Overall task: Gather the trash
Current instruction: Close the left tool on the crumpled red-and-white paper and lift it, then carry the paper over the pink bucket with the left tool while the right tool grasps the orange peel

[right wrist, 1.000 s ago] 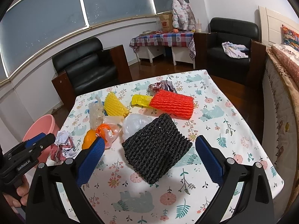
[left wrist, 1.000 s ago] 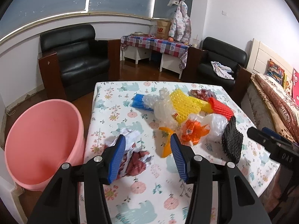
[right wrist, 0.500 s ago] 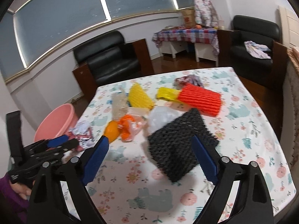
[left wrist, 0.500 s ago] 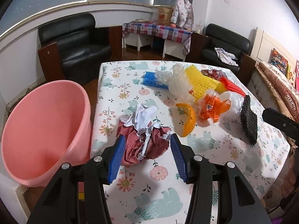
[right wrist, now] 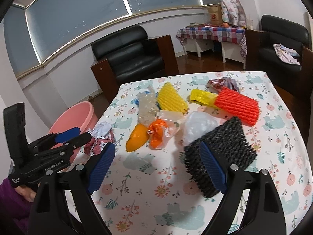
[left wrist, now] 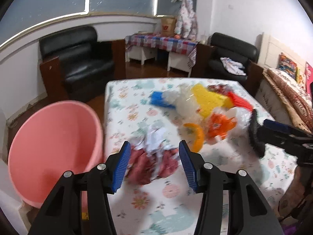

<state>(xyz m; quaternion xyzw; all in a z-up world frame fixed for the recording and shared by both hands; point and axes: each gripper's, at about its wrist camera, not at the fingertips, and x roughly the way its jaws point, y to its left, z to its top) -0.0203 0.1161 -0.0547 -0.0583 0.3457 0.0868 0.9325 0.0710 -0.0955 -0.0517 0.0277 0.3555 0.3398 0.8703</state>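
My left gripper (left wrist: 154, 164) is open, and a crumpled red and white paper wad (left wrist: 154, 154) lies between its blue pads on the flowered table (left wrist: 125, 105). The pads do not visibly press on it. The right wrist view shows the same wad (right wrist: 99, 135) at the left gripper's (right wrist: 78, 135) tips. My right gripper (right wrist: 156, 150) is open over bare cloth, and its right finger overlaps a black foam net (right wrist: 225, 143). Beyond lie an orange peel (right wrist: 137, 137), an orange bag (right wrist: 156, 135), clear plastic (right wrist: 199, 125), and a yellow net (right wrist: 170, 98) and a red net (right wrist: 236, 105).
A pink basin (left wrist: 49, 137) stands on the floor against the table's left edge. A hand in a purple sleeve (right wrist: 11, 199) holds the left gripper. Black armchairs (left wrist: 78, 58) stand behind the table, and a bed (left wrist: 289, 90) is at the right.
My left gripper came forward over the paper wad, which now lies between its pads. The right gripper swung left, so the black net moved from between its jaws to the right finger.
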